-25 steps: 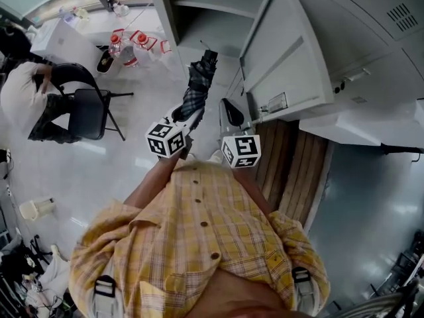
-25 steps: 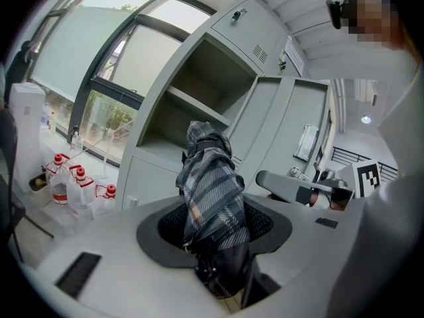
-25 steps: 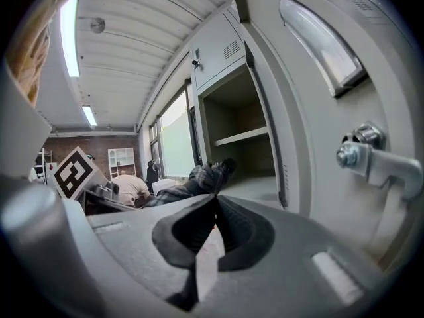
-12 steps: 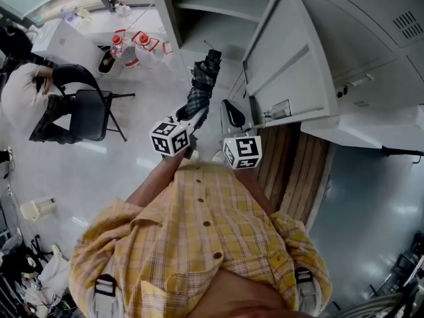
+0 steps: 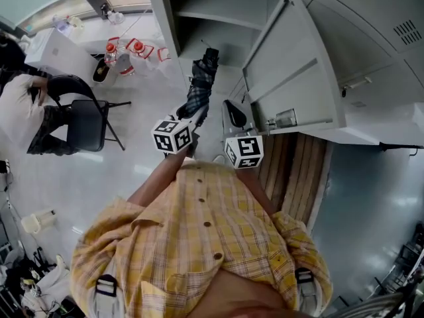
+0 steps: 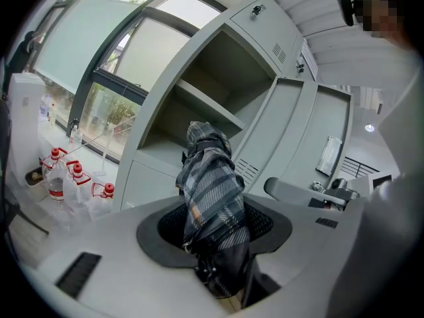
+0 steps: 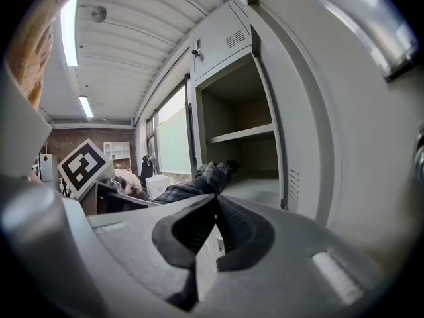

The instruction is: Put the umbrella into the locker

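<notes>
We are at the carry-in step, our left claw [image 6: 215, 244] gripping the folded umbrella [image 6: 211, 184] with its tip aimed at the open locker [image 6: 225, 65] just beyond, right claw [image 7: 213, 234] closed empty; next, we judge, push it farther in and release.

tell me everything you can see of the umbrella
The umbrella is folded, its dark grey-and-black plaid fabric bunched loosely. The left gripper is clamped on its lower end. The rest juts up and forward, with the tip aimed at the open locker and apparently just short of it. Nothing else touches it.
</notes>
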The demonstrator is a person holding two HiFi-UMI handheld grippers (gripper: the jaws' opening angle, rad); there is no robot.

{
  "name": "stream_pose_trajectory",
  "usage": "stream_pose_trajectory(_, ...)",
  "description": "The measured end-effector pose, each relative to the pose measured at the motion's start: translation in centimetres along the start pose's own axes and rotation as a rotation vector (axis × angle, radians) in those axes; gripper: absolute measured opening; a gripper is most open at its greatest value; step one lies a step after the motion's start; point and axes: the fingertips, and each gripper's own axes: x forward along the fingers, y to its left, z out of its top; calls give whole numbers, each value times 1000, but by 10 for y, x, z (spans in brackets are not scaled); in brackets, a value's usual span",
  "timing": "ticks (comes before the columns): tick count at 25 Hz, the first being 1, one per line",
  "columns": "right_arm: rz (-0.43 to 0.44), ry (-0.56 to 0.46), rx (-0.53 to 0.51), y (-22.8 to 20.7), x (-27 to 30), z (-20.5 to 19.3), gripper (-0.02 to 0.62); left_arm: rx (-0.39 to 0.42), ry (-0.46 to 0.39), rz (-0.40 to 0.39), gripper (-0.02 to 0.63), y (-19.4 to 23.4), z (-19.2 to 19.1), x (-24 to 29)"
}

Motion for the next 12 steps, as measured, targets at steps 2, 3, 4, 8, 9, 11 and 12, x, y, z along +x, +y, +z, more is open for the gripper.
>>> stream_pose_trajectory(2, 2, 0, -15, 2, 5, 2, -3, -7, 2, 7, 178, 5, 4, 5)
stream_pose_trajectory(3, 5, 0, -21, 2, 7, 3, -3, -9, 3, 11, 178, 7, 6, 8)
stream_pose_trajectory(4, 9, -1, -27, 3, 9, 4, -3, -11, 4, 14, 178, 9, 9, 11)
stream_pose_trajectory(8, 5, -2, -34, -3, 14, 8, -3, -42, 2, 4, 179, 14, 20, 25)
stream_pose_trajectory(9, 3, -4, -32, -5, 16, 9, -3, -55, -1, -3, 179, 15, 23, 29)
stream_pose_trajectory(11, 5, -3, -27, -7, 20, 10, -3, -74, -5, -16, 179, 15, 30, 38)
stream_pose_trajectory(12, 7, -1, -29, -6, 21, 10, -3, -82, -8, -21, 178, 15, 33, 42)
